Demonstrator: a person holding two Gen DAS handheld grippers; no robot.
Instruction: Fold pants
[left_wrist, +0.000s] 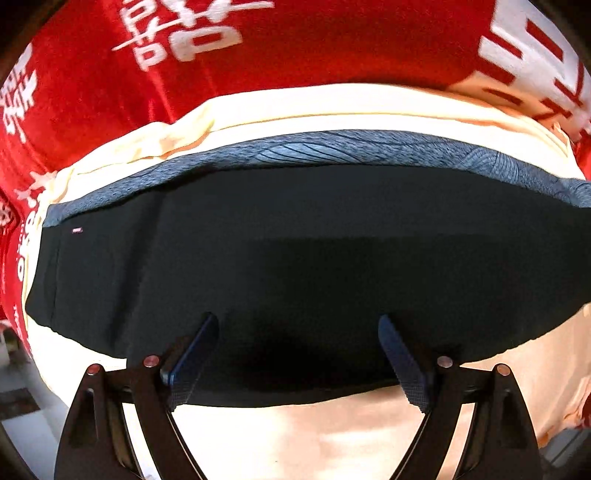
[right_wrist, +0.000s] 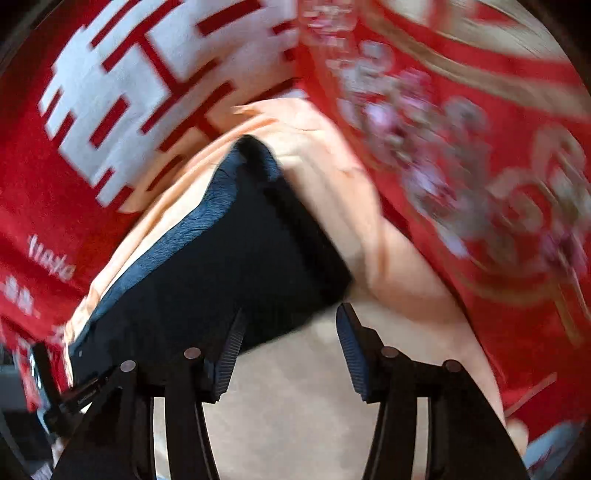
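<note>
The pants (left_wrist: 295, 266), dark with a blue-grey band along the far edge, are seen lying flat as a compact wide block on a cream cloth (left_wrist: 332, 439), which is spread over a red sheet (left_wrist: 314, 48) printed with white characters. No separate legs are visible, so the pants are judged already folded at least once; the layer count cannot be told.

The left gripper (left_wrist: 299, 347) is spread wide, with both fingers over the near edge of the pants and nothing pinched. The right gripper (right_wrist: 288, 343) is also spread and empty; its left finger (right_wrist: 231, 354) overlaps the near right corner of the pants (right_wrist: 229, 258), while the other finger is over bare cream cloth (right_wrist: 295, 424). The right view is blurred.

Task is judged near its end. At most one more fold or a smoothing of the edges seems left.
</note>
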